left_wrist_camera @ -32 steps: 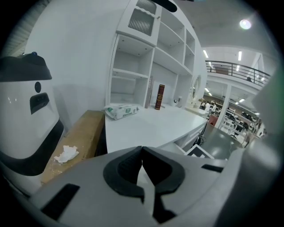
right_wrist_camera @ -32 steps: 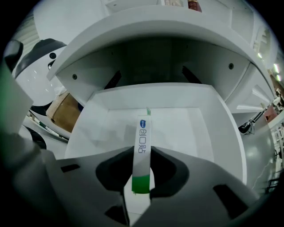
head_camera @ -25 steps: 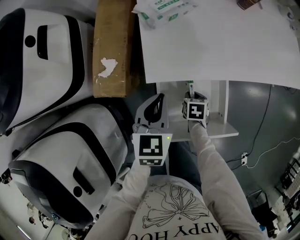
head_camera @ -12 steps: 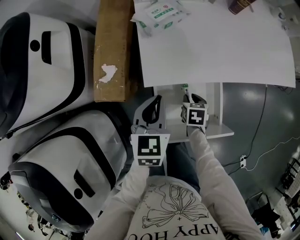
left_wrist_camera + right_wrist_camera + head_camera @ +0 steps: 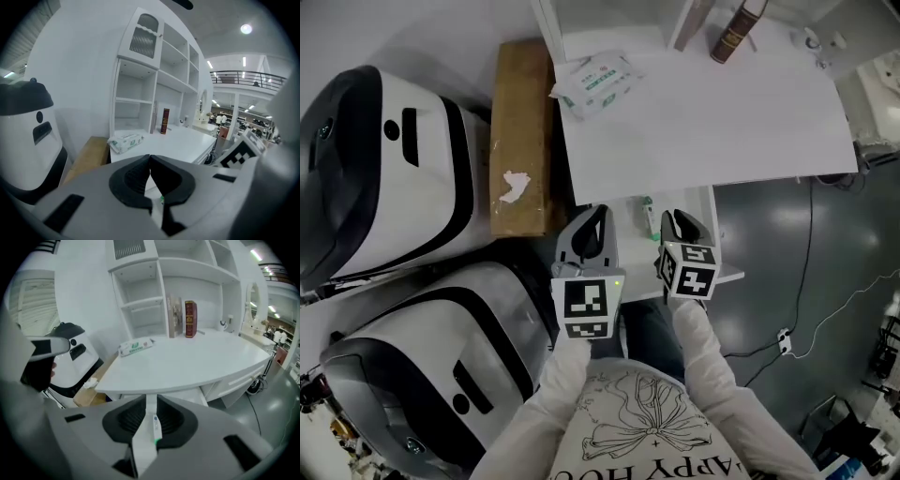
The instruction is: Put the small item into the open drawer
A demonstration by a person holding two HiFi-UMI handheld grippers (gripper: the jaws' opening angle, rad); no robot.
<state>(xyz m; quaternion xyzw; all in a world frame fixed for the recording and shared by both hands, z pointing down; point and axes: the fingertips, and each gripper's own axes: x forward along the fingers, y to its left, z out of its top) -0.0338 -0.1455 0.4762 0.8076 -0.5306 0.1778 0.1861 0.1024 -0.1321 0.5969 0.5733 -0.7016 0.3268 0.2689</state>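
**Q.** Where does the task's thing lie relative to the two tools?

**A.** The white tube with a green tip (image 5: pixel 649 220) lies flat on the floor of the open white drawer (image 5: pixel 630 225), between the two tools. It is just beside the right gripper (image 5: pixel 149 401), on that gripper's left, and farther from the left gripper (image 5: pixel 150 157). Its long axis runs front to back in the drawer, roughly parallel to both sets of jaws. In the right gripper view it shows low in the slit between the jaws and looks small, so it is judged to lie beyond them rather than being pinched.

**Q.** State of the jaws?

**A.** The right jaws stand a narrow gap apart with nothing gripped. The left jaws meet at the tips and hold nothing.

**Q.** What does the next move turn on?

**A.** The placing appears complete. Any withdrawal should go back toward the person, along the tube's axis, so that it does not sweep left across the tube.

**Q.** Surface and room?

**A.** The drawer projects from under a white desk top (image 5: pixel 722 112). On the desk are a white-and-green packet of wipes (image 5: pixel 592 82) and a brown book (image 5: pixel 734 33), with a white shelf unit (image 5: pixel 140 291) behind. To the left are a long brown cardboard box (image 5: pixel 523 122) and white-and-black machine housings (image 5: pixel 375 169). The grey floor (image 5: pixel 806 262) is to the right.
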